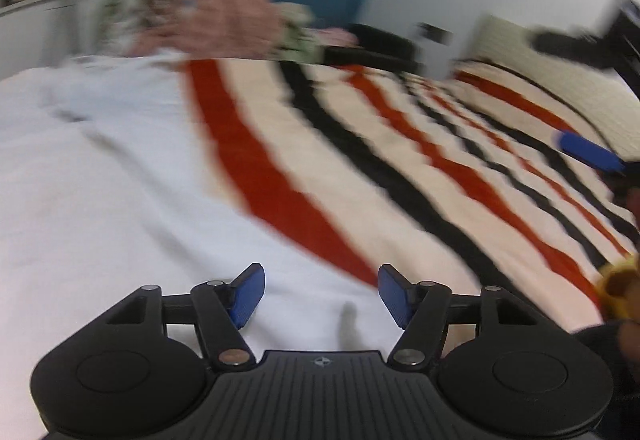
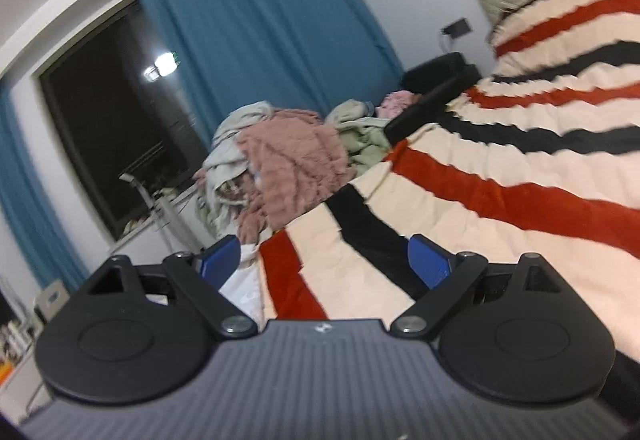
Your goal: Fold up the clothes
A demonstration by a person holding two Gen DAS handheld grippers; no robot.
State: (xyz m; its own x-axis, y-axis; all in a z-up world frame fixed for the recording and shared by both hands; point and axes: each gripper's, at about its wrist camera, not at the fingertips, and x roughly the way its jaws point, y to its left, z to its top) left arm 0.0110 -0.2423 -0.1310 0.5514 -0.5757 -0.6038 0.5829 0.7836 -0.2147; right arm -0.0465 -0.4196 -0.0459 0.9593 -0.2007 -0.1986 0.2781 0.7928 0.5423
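left tongs (image 1: 320,294) agape over white garment (image 1: 120,179) (blurred)

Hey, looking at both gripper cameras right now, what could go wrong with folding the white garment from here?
1. The white garment lies on a fluffy striped blanket; the open left gripper might pinch blanket pile along with the cloth.
2. The left wrist view is motion-blurred, so the garment's edges are hard to find and a grasp may land badly.
3. The open right gripper points toward the pile of clothes and shows only a sliver of white, so coordinating both sides may be awkward.
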